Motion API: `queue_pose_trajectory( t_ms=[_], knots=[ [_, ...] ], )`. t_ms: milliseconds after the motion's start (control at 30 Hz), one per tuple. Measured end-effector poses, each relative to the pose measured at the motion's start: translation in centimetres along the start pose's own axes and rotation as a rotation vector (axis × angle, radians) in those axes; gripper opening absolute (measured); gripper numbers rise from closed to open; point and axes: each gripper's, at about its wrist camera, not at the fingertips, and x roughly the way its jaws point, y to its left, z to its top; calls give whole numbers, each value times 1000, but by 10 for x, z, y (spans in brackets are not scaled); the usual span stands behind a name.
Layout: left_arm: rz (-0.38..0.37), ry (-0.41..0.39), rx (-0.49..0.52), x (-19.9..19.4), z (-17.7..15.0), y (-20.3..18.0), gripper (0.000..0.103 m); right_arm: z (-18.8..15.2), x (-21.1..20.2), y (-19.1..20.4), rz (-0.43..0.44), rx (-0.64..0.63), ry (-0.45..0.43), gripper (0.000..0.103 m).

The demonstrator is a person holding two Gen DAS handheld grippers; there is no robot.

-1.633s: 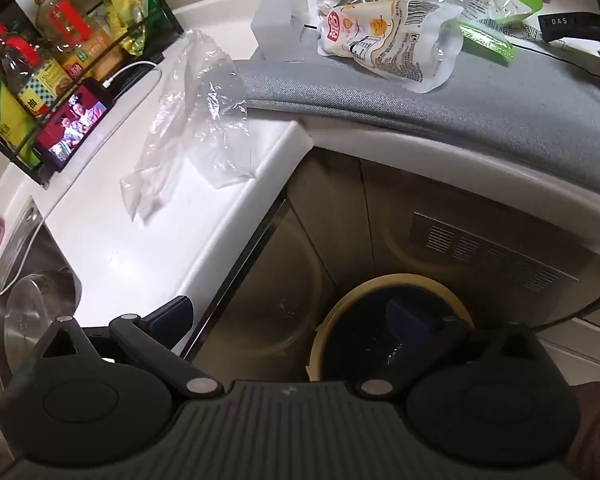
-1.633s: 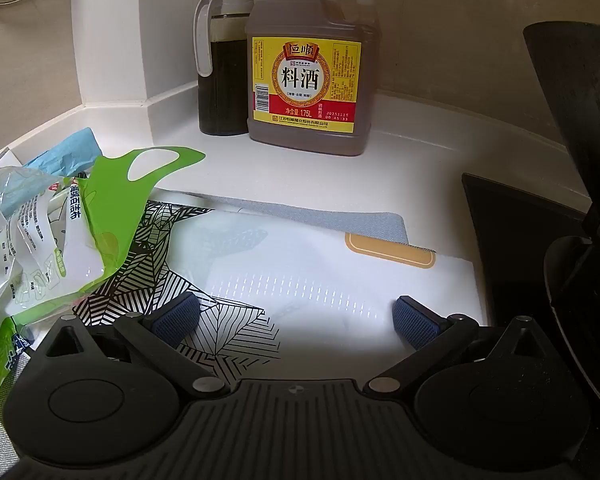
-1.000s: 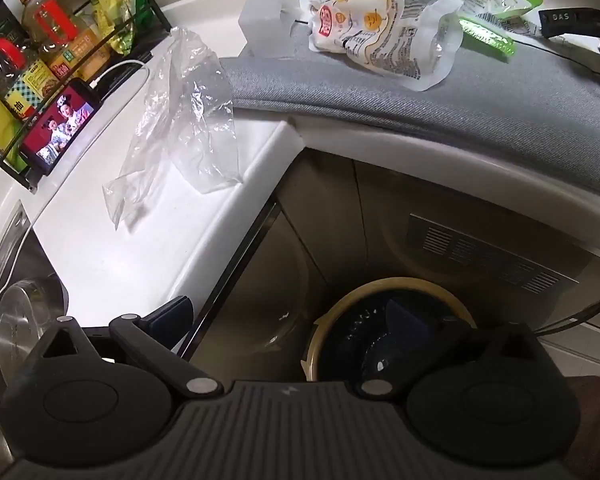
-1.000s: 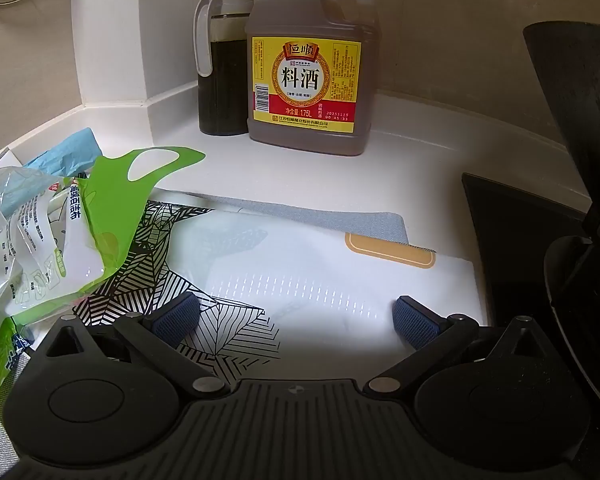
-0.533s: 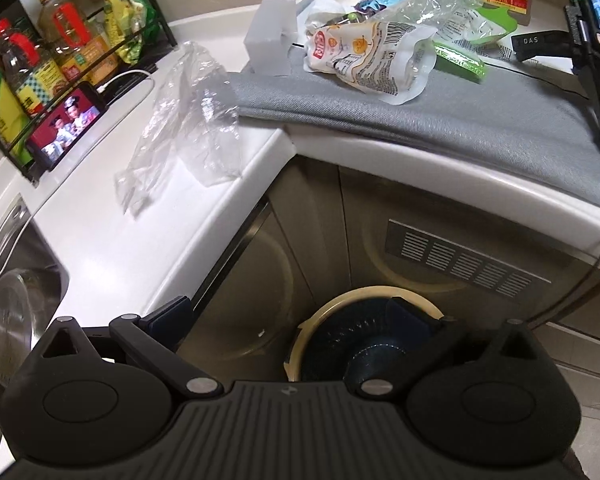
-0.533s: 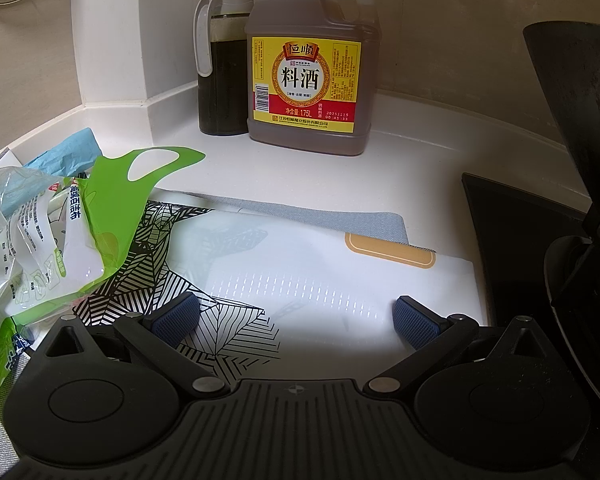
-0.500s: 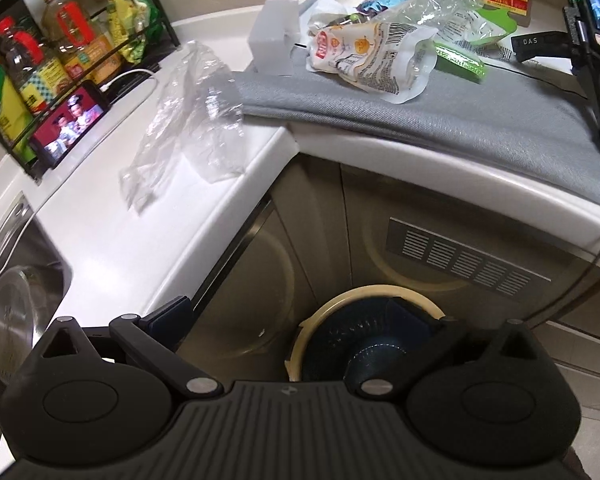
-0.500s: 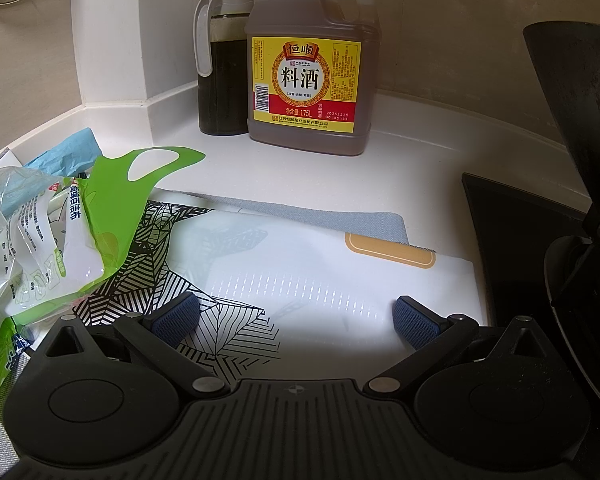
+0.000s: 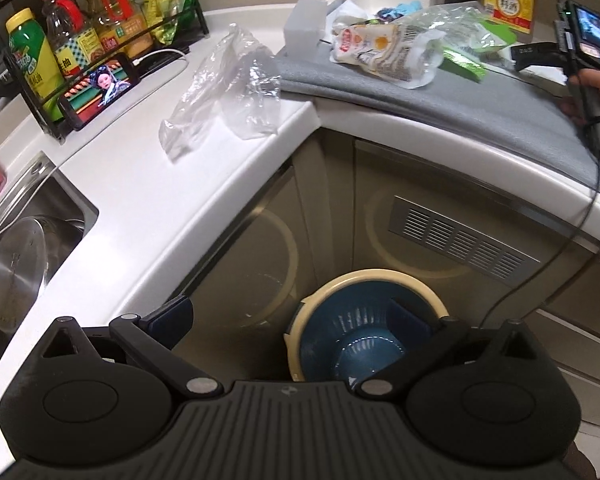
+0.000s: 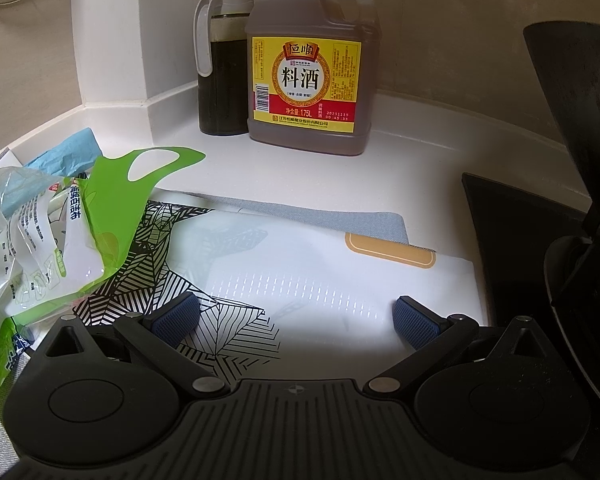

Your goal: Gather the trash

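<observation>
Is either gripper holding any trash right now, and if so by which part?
Nothing is held. The left gripper is open above the bin; the right gripper is open over the paper bag.

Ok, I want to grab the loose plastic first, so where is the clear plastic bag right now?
In the left wrist view, the clear plastic bag lies crumpled on the white counter, upper left of centre, between the phone and the grey mat.

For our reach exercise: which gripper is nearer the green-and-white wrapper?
Right. The right gripper hovers just beside the green-and-white wrapper; the left gripper hangs off the counter, over the bin.
</observation>
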Motion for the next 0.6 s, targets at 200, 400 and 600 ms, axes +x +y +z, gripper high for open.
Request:
queue_pose_trajectory(
  t_ms=[200,400,600],
  knots=[
    [11,-18,2,-8,-9,-2,103,-13,-38,8,1,-16,-73,103],
    [-11,-16,-28,-18,-4,13,103,-43,-176,21,203,-67,-265,103],
    [-75,-59,-64,-61,11,32,103,-81,-292,26,343,-68,-256,103]
  ],
)
